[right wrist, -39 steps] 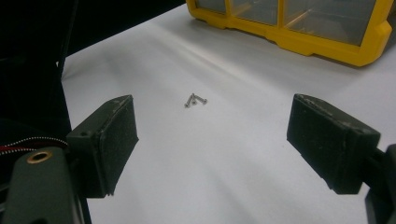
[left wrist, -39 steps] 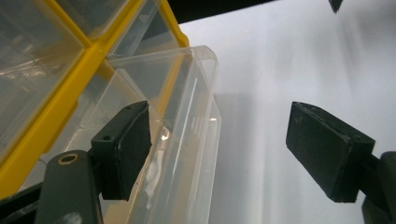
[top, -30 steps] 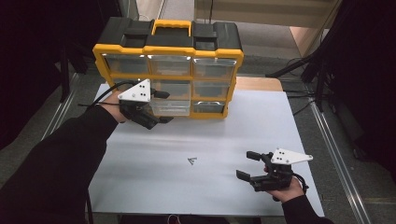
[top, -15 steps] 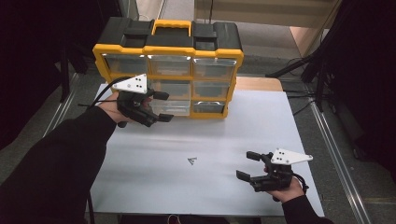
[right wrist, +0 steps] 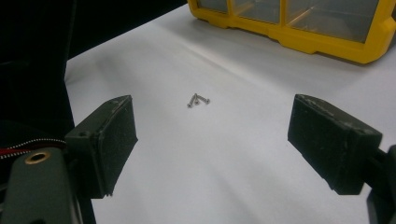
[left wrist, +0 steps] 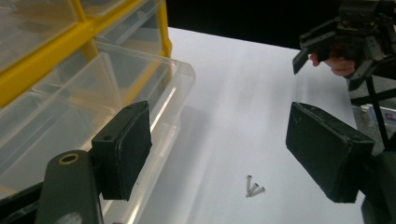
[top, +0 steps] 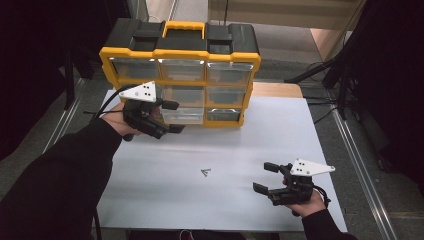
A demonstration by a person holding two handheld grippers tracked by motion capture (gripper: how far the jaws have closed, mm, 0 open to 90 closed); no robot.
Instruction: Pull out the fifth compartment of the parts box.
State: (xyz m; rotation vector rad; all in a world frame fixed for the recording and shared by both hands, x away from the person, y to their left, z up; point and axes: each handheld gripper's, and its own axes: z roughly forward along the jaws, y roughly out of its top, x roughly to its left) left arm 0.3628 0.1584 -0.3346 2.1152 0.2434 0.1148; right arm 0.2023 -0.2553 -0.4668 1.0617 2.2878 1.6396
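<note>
Two tongs, both gaping, empty. Left tongs (top: 172, 117) backed slightly off organizer (top: 180, 70) since a second ago; bottom drawer (left wrist: 93, 135) stands pulled out. Screws (top: 205, 172) mid-tabletop (top: 150, 200), untouched. Right tongs (top: 267, 178) unmoved. Judged: drawer ready, pickup next.

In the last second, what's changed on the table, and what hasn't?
The left gripper has drawn back a little from the yellow organizer, toward the person, jaws open; a clear drawer in the bottom row now stands pulled partway out. The right gripper stayed open near the table's front right, and the small screws stayed mid-table, untouched.
</note>
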